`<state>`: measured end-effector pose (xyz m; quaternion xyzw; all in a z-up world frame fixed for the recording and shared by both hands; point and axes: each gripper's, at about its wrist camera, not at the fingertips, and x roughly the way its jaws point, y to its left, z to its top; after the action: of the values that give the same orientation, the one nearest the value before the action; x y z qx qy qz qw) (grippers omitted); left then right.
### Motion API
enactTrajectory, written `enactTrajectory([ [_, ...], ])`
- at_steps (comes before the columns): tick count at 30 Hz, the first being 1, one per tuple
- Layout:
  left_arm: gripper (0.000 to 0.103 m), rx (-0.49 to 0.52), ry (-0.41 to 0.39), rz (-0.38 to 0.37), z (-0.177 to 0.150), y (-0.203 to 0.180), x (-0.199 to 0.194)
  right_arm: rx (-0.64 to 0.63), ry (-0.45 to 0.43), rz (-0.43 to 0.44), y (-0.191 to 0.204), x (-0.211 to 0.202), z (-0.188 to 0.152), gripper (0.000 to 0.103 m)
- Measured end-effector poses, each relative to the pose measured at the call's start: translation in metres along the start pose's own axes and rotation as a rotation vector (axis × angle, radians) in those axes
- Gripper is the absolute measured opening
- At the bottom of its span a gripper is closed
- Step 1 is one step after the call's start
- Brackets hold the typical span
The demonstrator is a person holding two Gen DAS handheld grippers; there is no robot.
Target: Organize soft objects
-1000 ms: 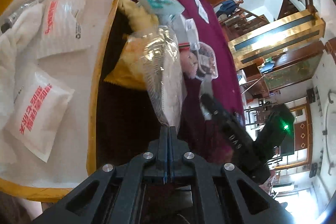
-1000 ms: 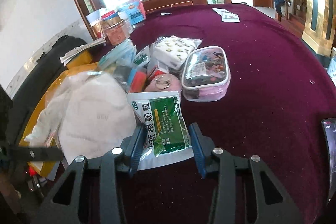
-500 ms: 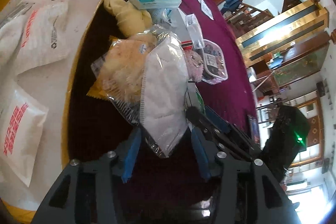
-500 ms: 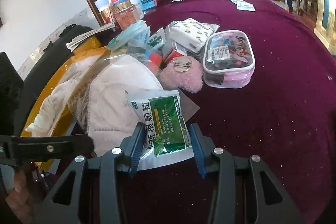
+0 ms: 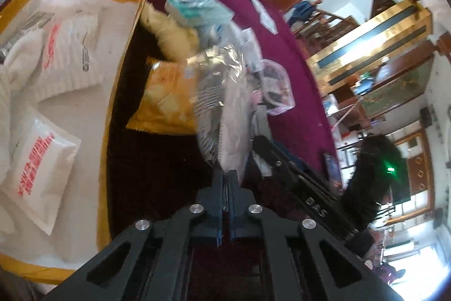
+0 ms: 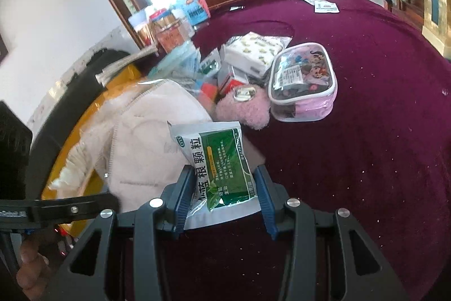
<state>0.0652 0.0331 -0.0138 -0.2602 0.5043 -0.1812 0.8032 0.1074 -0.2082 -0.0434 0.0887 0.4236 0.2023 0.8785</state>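
Observation:
A white face mask in a clear plastic bag [image 5: 225, 114] stands up from my left gripper [image 5: 225, 174], which is shut on the bag's lower edge above the dark red tablecloth. The right wrist view shows the same mask bag [image 6: 146, 137] at left, over the edge of the yellow tray [image 6: 81, 129]. My right gripper [image 6: 222, 182] is shut on a green and white sachet [image 6: 220, 157], its blue pads pressing both sides. In the left wrist view, the yellow tray [image 5: 112, 92] at left holds white packets with red print [image 5: 36, 168].
A heap sits mid-table: a pink fluffy toy [image 6: 245, 109], a clear cartoon pouch [image 6: 304, 81], a tissue pack [image 6: 256, 50] and small boxes. Jars [image 6: 166, 30] stand behind. A yellow snack bag [image 5: 166, 100] and a teal box [image 5: 197, 9] lie beside the tray. Bare cloth spreads right.
Half a second ago my left jaws stood open with the mask bag lying between them; they have shut on its edge again and the bag stands up. The right gripper keeps the sachet.

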Motion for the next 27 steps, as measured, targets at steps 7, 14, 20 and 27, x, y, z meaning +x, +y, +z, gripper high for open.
enactTrajectory([
  [7, 0.000, -0.057, -0.017, -0.105, 0.005, 0.020, -0.026, 0.038, -0.061, 0.018, -0.001, -0.015, 0.007, 0.043],
  [14, 0.000, -0.040, 0.023, -0.097, 0.000, 0.015, -0.011, 0.028, -0.063, 0.013, 0.007, -0.013, 0.009, 0.043],
  [20, 0.003, -0.043, 0.021, -0.053, 0.000, 0.009, 0.005, 0.028, 0.024, 0.017, 0.007, 0.011, 0.001, 0.043],
  [27, 0.036, -0.051, 0.019, -0.023, 0.004, 0.008, 0.022, 0.037, 0.036, 0.026, 0.005, 0.012, 0.000, 0.043],
])
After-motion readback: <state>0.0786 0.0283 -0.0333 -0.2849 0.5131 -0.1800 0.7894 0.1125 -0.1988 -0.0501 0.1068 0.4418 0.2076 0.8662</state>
